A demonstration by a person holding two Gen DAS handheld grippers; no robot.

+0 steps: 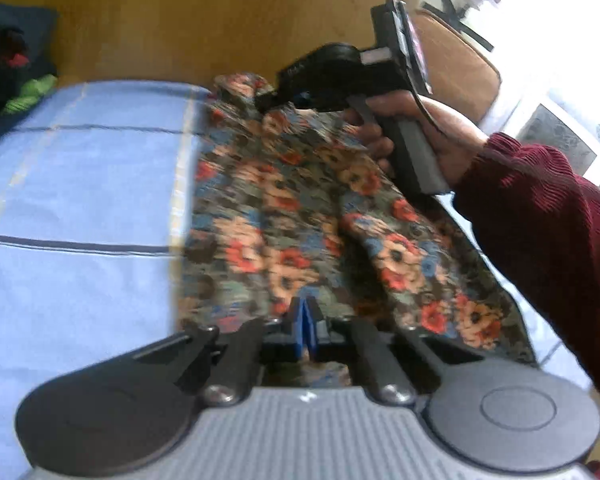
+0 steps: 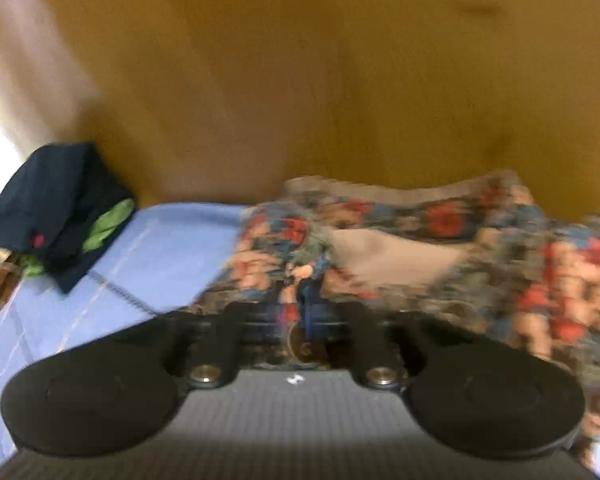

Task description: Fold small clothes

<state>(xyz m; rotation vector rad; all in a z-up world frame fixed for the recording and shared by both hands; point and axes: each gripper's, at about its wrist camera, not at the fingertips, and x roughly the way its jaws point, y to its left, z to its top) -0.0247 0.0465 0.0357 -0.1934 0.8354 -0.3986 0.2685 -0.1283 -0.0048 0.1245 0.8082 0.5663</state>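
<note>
Cloth first: a small floral-print garment (image 1: pixel 300 216) in red, peach, blue and brown lies on a light blue sheet with dark and pale stripes (image 1: pixel 80 184), which covers a flat surface against a yellowish wooden panel (image 1: pixel 180 16). The garment sits toward the right half of the sheet, rumpled, with a deep crease running down its middle; in the right wrist view a plain tan patch (image 2: pixel 396 256), seemingly its inner side, shows among the print. Containers: none that can be made out. At the far left edge of the sheet rests a heap of dark navy fabric with bright green and a spot of red showing (image 2: pixel 64 216), well apart from the floral garment. Left gripper (image 1: pixel 305 326): black body, blue fingertips drawn together with no gap visible, tips right at the garment's near edge; whether any cloth is pinched between them cannot be told. It points downward at a slant over the cloth. Right gripper (image 1: pixel 274 100): held in a hand (image 1: pixel 432 132) coming out of a dark red ribbed sleeve (image 1: pixel 548 216), handle gripped in the fist, nose tipped down onto the garment's far end. In its own blurred view the jaws stand nearly closed with floral fabric bunched at the tips; a grip seems likely but blur prevents certainty. Beyond the hand, a tan chair back (image 1: pixel 456 60) stands in front of bright window light.
</note>
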